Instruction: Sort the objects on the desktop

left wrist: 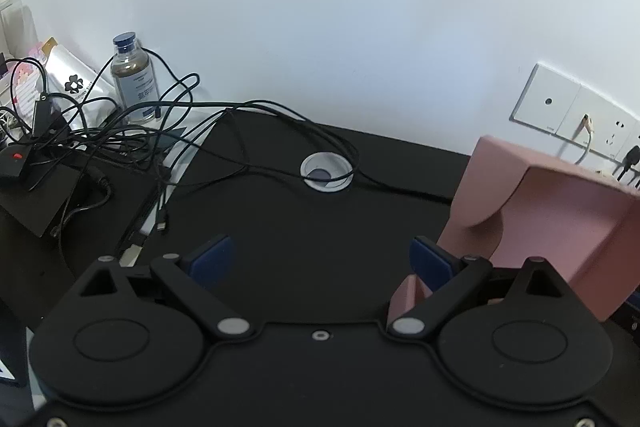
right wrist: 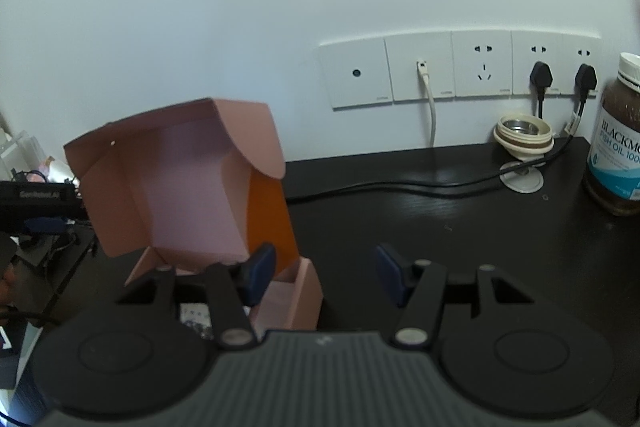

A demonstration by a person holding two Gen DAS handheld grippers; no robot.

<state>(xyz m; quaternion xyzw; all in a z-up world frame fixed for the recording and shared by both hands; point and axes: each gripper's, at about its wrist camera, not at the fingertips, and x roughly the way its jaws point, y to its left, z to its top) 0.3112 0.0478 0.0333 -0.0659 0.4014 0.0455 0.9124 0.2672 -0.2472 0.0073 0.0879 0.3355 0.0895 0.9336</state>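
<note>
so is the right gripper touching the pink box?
Cannot tell. In the right wrist view the right gripper is open; its left finger overlaps the pink box, but no contact or gap shows plainly.

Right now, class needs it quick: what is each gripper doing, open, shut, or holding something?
Left gripper: open, holding nothing; its right finger is by the pink box.
Right gripper: open, holding nothing; the box sits at its left finger.

- Black desk [left wrist: 280, 219] (matte top) bears a pink box [right wrist: 192, 187], tangled cables [left wrist: 192, 123] and a clear bottle [left wrist: 134, 79].
- A fish-oil jar [right wrist: 616, 155] stands at its right.
</note>
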